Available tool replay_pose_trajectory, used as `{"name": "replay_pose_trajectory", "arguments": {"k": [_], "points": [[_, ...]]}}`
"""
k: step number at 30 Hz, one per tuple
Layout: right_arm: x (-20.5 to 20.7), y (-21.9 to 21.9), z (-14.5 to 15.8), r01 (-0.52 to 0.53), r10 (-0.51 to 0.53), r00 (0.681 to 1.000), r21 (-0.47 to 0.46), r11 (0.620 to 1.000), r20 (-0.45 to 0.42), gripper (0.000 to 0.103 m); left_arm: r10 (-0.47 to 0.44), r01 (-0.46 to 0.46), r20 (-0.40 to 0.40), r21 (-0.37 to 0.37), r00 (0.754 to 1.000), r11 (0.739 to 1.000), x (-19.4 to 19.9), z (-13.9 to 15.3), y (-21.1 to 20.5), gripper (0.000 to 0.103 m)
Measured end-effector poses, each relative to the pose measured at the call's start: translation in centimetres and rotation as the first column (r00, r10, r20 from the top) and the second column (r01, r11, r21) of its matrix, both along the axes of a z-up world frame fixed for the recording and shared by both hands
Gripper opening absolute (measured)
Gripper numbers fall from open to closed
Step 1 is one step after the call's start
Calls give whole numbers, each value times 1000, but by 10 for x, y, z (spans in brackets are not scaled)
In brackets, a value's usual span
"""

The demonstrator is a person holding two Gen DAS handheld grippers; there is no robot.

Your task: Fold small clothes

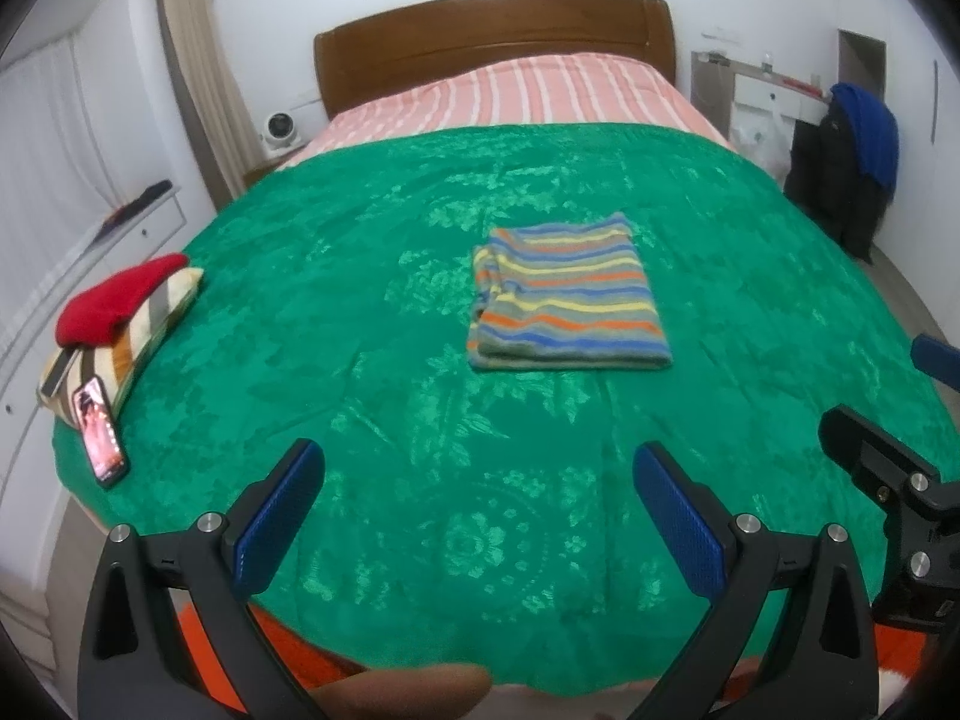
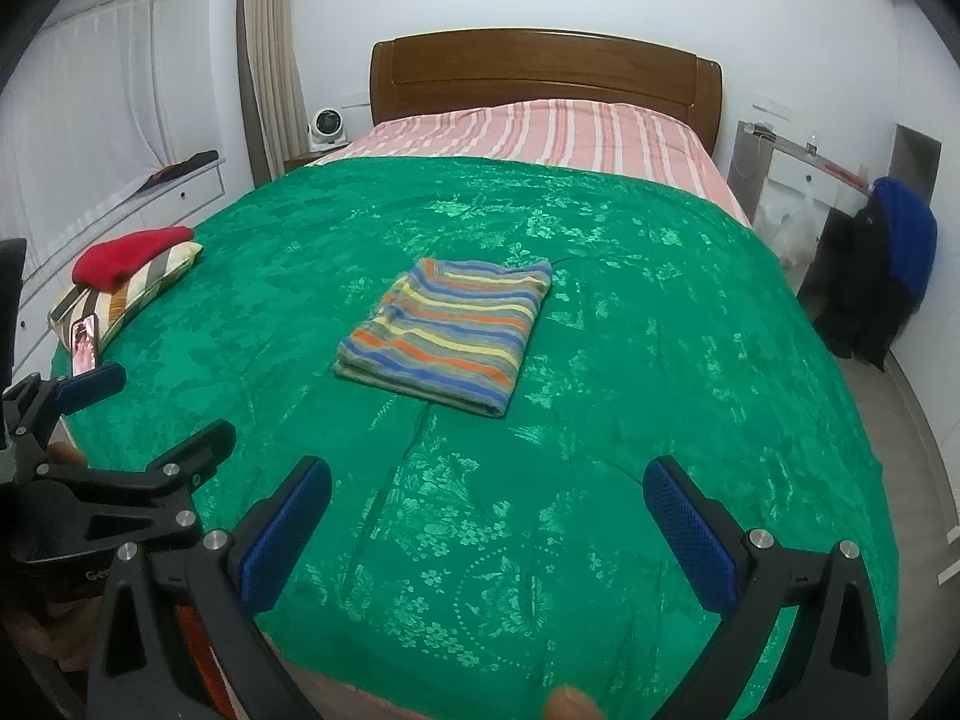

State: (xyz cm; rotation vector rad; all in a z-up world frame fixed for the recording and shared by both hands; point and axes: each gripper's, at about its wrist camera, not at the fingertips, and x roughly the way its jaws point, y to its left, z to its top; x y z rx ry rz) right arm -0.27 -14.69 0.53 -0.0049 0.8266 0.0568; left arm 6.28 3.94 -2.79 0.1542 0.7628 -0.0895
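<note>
Left wrist view: striped garment [image 1: 567,294] folded square on green bedspread [image 1: 360,312], both grippers [image 1: 477,468] spread wide, empty; worth squaring edges gently.

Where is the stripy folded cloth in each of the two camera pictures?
Left wrist view: the folded cloth with blue, yellow, orange and grey stripes lies just right of the picture's middle, on the green patterned bedspread.
Right wrist view: the same cloth lies just left of the middle, turned at a slant.
Shared landmark: the brown wooden headboard stands behind it in both.
</note>
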Motion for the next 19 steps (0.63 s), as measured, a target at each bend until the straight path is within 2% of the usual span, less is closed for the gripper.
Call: {"name": "replay_pose_trajectory", "arguments": {"k": [12,19], "points": [[0,0,-3,13,-13,1000,-10,1000,-11,102,4,-5,-23,-25,1000,1000,5,-6,5,103],[1,-1,-3,14,-15,1000,-8,1000,-13,102,-6,6,5,-14,1000,1000,1,-3,2,103]]}}
